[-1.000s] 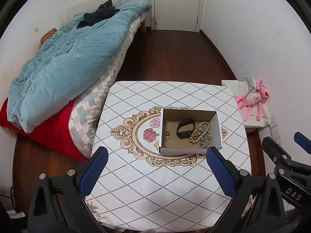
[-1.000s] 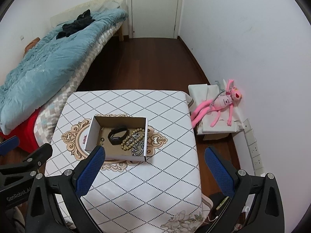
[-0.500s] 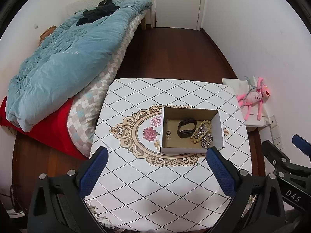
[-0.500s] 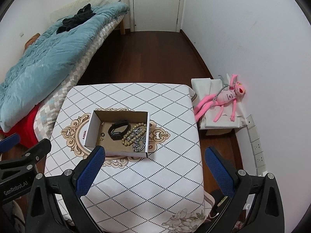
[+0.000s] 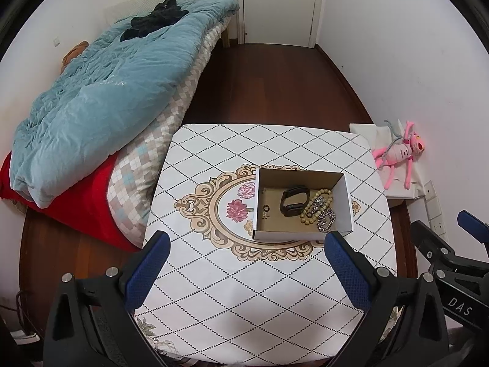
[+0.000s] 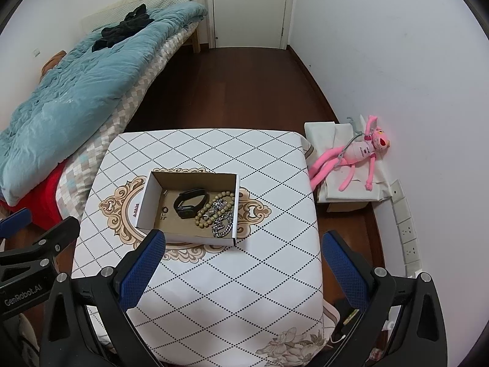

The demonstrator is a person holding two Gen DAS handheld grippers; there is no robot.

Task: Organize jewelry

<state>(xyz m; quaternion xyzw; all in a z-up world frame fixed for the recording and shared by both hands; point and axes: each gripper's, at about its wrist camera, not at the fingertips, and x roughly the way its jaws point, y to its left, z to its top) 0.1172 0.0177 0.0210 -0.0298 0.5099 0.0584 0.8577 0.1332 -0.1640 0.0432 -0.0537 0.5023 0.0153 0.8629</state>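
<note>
A small open cardboard box sits mid-table on a diamond-patterned cloth. Inside lie a black watch band, a tan bead bracelet, a silver chain and small rings and earrings. My left gripper is open and empty, high above the table's near edge. My right gripper is open and empty, also high, to the right of the left one.
The table stands on a dark wood floor. A bed with a blue quilt lies to the left. A pink plush toy on a white box sits by the right wall. A door is at the far end.
Both grippers have risen and pulled back a little, so the table and box look smaller and lower. The box's contents have not moved. Both grippers stay open.
</note>
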